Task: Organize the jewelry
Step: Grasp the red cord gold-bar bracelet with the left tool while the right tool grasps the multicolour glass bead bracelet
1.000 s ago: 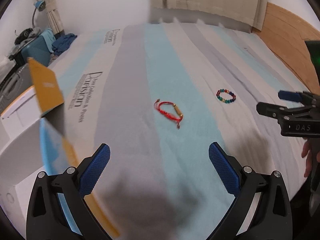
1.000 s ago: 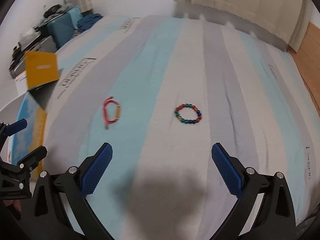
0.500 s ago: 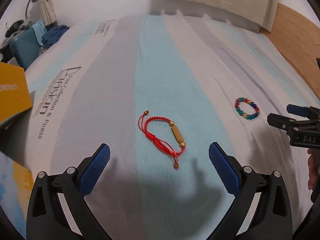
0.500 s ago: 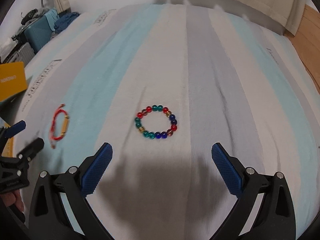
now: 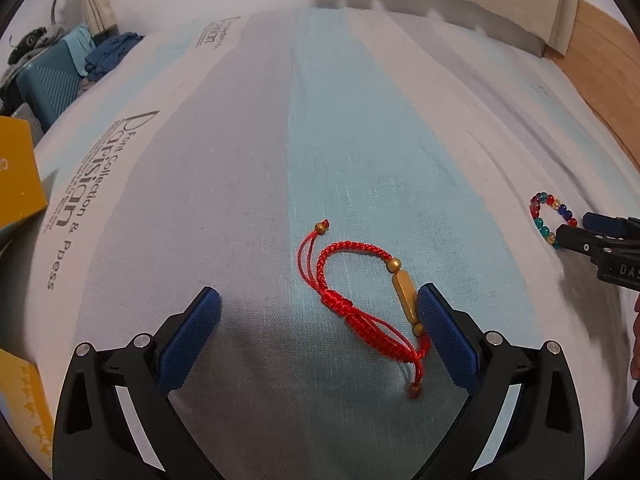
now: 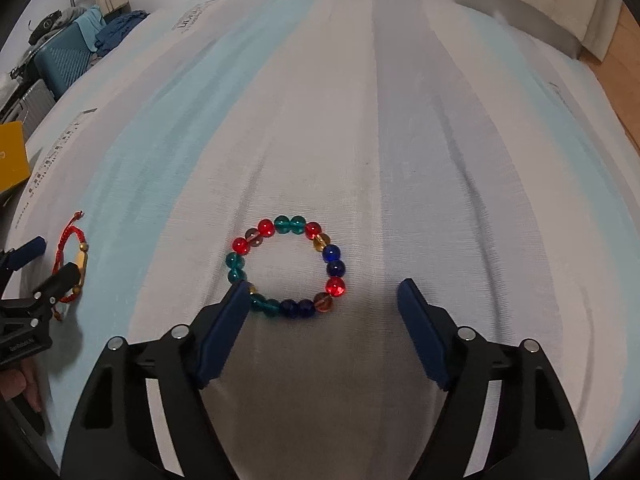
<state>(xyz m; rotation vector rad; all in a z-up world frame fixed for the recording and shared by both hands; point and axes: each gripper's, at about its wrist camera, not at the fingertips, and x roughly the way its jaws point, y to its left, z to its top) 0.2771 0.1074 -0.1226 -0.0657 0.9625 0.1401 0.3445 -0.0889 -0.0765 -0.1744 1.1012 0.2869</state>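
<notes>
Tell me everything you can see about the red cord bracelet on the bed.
The red cord bracelet is braided red cord looped into an open oval, with a long tan tube bead between two small round gold beads, a knotted slider, and loose tails ending in small beads. It lies flat on the striped bedsheet's light-blue band. The open left tongs straddle it; the right pad sits beside the tube bead; contact unclear.

Cord bracelet on bed, left of bead bracelet; box probably beside bed.

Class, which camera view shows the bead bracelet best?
The right wrist view: the bead bracelet lies whole and centred, one bead hidden by a finger. In the left wrist view it is small at the edge, partly hidden by the right gripper.
</notes>
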